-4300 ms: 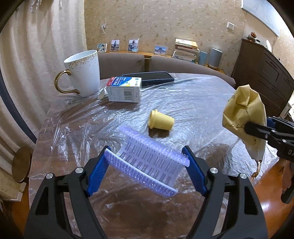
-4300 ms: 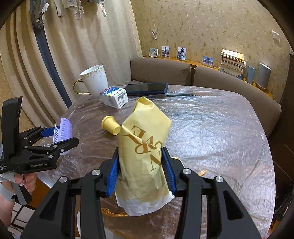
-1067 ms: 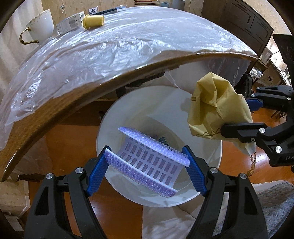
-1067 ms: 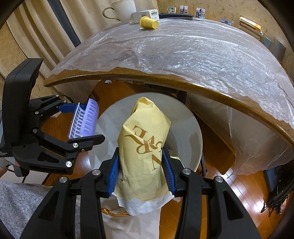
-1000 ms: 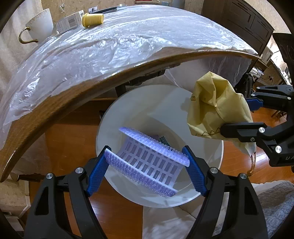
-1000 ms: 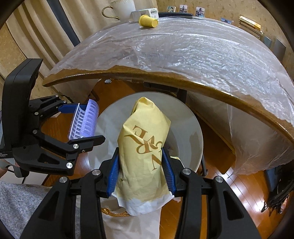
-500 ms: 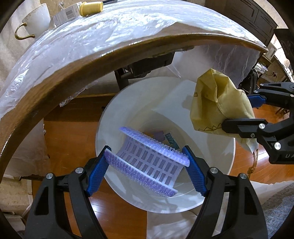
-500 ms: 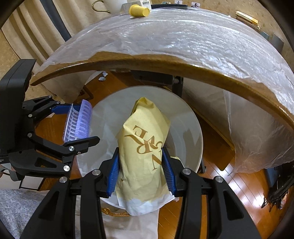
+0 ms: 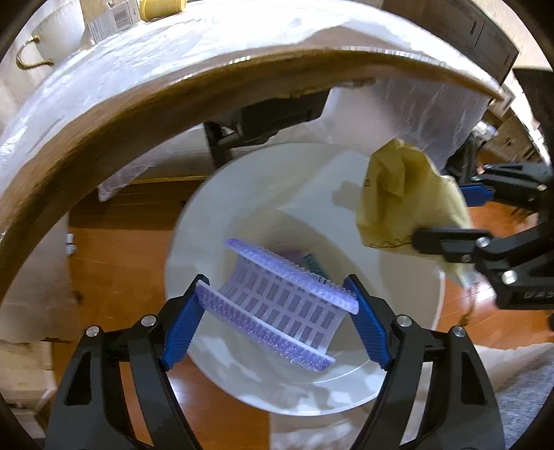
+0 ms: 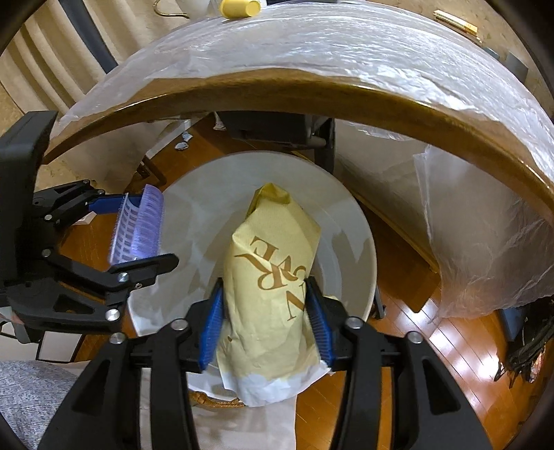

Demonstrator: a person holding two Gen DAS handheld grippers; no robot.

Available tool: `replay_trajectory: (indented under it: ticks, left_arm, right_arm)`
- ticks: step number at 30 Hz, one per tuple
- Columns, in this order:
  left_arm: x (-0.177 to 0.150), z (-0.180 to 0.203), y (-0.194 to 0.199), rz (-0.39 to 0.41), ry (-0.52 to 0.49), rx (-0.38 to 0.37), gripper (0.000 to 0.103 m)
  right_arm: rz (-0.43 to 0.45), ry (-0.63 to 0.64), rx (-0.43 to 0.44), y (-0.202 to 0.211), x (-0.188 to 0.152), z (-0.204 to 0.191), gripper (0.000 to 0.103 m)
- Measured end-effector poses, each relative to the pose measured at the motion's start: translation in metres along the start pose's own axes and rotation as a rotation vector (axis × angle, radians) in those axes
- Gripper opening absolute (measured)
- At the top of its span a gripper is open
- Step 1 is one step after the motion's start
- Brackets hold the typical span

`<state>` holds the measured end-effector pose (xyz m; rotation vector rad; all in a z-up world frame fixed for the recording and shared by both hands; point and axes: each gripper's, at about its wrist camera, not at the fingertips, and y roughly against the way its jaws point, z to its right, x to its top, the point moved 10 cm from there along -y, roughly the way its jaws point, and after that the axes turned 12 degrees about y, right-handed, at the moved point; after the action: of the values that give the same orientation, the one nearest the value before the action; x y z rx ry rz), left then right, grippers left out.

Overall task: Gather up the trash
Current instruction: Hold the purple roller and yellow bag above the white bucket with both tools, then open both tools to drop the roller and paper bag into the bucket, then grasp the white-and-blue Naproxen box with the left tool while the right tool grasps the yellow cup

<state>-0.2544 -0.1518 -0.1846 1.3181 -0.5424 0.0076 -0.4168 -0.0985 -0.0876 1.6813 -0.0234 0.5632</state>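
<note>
Above and ahead of both grippers arches the worktop [image 9: 138, 104], a round wooden slab draped in clear plastic sheet [image 10: 346, 45]. Directly below the grippers sits the white bin [image 9: 214, 214], its wide round mouth open on the wooden floor [image 9: 114, 263], tucked just under the worktop's edge.

Right gripper [image 10: 265, 311] now: its blue pads are clamped on both sides of a crumpled yellow paper bag [image 10: 273, 277] with gold lettering, and the bag stands upright between them, right over the bin's mouth. A pale lower hem of the bag hangs below the pads.

Left gripper [image 9: 273, 318]: pads pressed against the two ends of a purple plastic blister tray [image 9: 280, 301], which bows between them, ribbed edges showing. It hangs above the near side of the bin opening, left of the right gripper's bag. Beyond the tray, down inside the bin, something purple and something teal [image 9: 311, 263] peek out, though the view is too blurred to say what they are.

Far ahead on the worktop, well apart from both grippers: a white mug [image 9: 59, 31] with a gold handle, a small barcoded box [image 9: 114, 17] beside it, and a yellow cap [image 10: 240, 7] lying on its side.
</note>
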Motion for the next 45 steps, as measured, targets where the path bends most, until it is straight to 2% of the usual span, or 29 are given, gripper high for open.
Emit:
replay_trajectory:
  ticks: [1,3,7,9,12,14,15,17,19,20,22,26,30,35,40,45]
  left_arm:
    - [0.001,-0.002,-0.001,-0.007,0.008,-0.005,0.088]
    - [0.0,-0.003,-0.001,-0.015,0.017,-0.013,0.089]
    - [0.001,-0.008,0.018,0.007,0.016,-0.008,0.089]
    - [0.005,-0.009,0.039,0.04,0.014,-0.019,0.089]
    - [0.02,-0.008,0.098,0.143,-0.005,-0.065,0.089]
    - [0.042,-0.007,0.151,0.253,-0.017,-0.131,0.09]
    - [0.06,-0.009,0.18,0.332,-0.022,-0.155,0.099]
    - [0.093,-0.021,0.216,0.468,-0.015,-0.127,0.102]
    - [0.129,-0.039,0.228,0.543,0.01,-0.058,0.102]
    - [0.149,-0.049,0.225,0.548,0.034,-0.016,0.102]
    - [0.189,-0.074,0.203,0.505,0.077,0.044,0.102]
    - [0.245,-0.107,0.154,0.437,0.093,0.085,0.102]
    - [0.282,-0.132,0.103,0.35,0.083,0.144,0.102]
    - [0.303,-0.147,0.068,0.296,0.09,0.158,0.102]
    - [0.319,-0.154,0.042,0.259,0.095,0.162,0.102]
    - [0.324,-0.161,0.022,0.228,0.095,0.163,0.102]
  right_arm:
    - [0.01,-0.006,-0.006,0.002,0.001,0.002,0.07]
    - [0.027,-0.02,-0.012,0.006,0.002,0.008,0.076]
    - [0.037,-0.026,-0.027,0.025,0.003,0.014,0.076]
    - [0.072,-0.019,-0.021,0.046,0.007,0.013,0.076]
    - [0.174,0.04,-0.039,0.093,0.024,0.007,0.077]
    - [0.255,0.088,-0.093,0.12,0.042,0.008,0.094]
    - [0.323,0.115,-0.148,0.137,0.058,0.008,0.098]
    - [0.417,0.15,-0.19,0.152,0.087,0.01,0.099]
    - [0.445,0.164,-0.194,0.151,0.114,0.013,0.099]
    - [0.455,0.181,-0.174,0.146,0.131,0.012,0.099]
    - [0.461,0.205,-0.161,0.138,0.157,0.011,0.099]
    - [0.42,0.263,-0.111,0.105,0.21,0.005,0.099]
    - [0.339,0.311,-0.098,0.063,0.251,0.004,0.099]
    - [0.276,0.352,-0.082,0.026,0.276,0.008,0.099]
    - [0.245,0.355,-0.022,0.008,0.285,0.005,0.098]
    - [0.215,0.342,0.04,-0.01,0.291,0.003,0.085]
